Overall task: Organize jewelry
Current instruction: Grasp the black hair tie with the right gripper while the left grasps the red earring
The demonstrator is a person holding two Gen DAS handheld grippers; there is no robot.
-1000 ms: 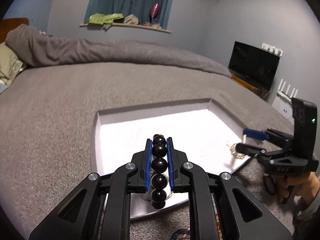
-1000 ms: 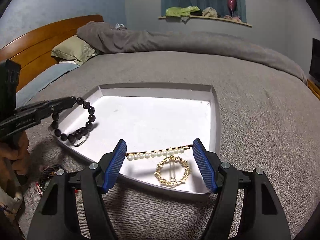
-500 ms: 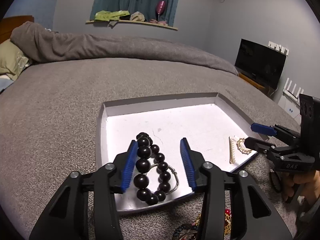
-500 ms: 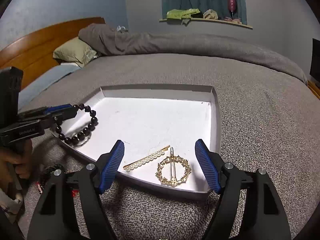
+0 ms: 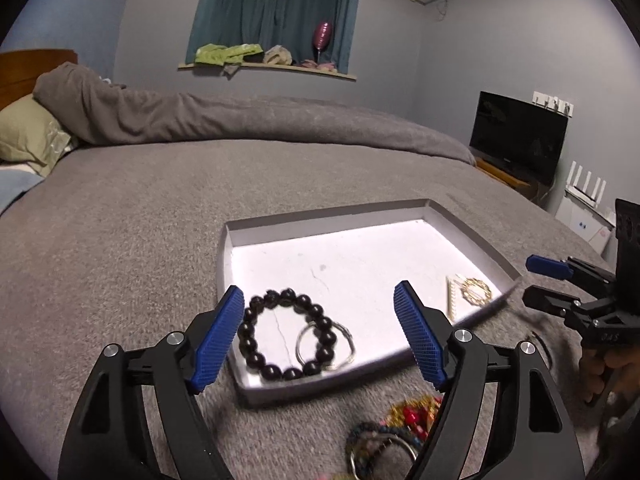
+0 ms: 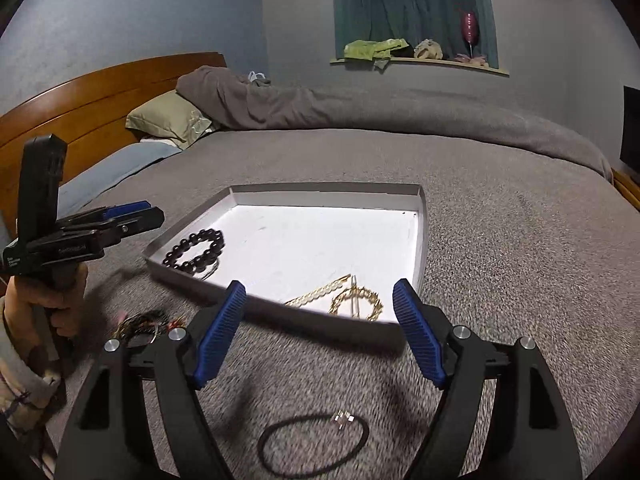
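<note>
Left wrist view: the white tray (image 5: pixel 320 216) is seen sitting on the grey bed (image 5: pixel 140 208), with a low raised rim all round and lots of bare blanket beyond its far and left sides. The left tool (image 5: pixel 320 336) is spread wide and its jaws are opening; nothing is gripped. The black bead bracelet (image 5: pixel 286 334) is seen lying flat in the tray's near-left corner, between the two blue pads but touched by neither, with a silver ring (image 5: pixel 326 346) overlapping it. The pearl hairpin (image 5: pixel 452 296) and gold wreath brooch (image 5: pixel 476 291) are parked in the tray's right corner. A blurry heap of colourful bangles (image 5: pixel 390 432) is on the blanket just outside the near rim. The right tool (image 5: pixel 548 284) is visible at the right edge, off the tray.

Right wrist view: the right tool (image 6: pixel 320 332) is held wide open with nothing in it, short of the tray's near rim (image 6: pixel 280 312). The hairpin (image 6: pixel 320 292) and brooch (image 6: pixel 356 302) lie just inside that rim, ahead of the pads. A black cord (image 6: pixel 312 446) is on the blanket beneath the tool. The left tool (image 6: pixel 132 216) is seen at the left, clear of the tray's corner, gripped by a hand (image 6: pixel 48 300).
</note>
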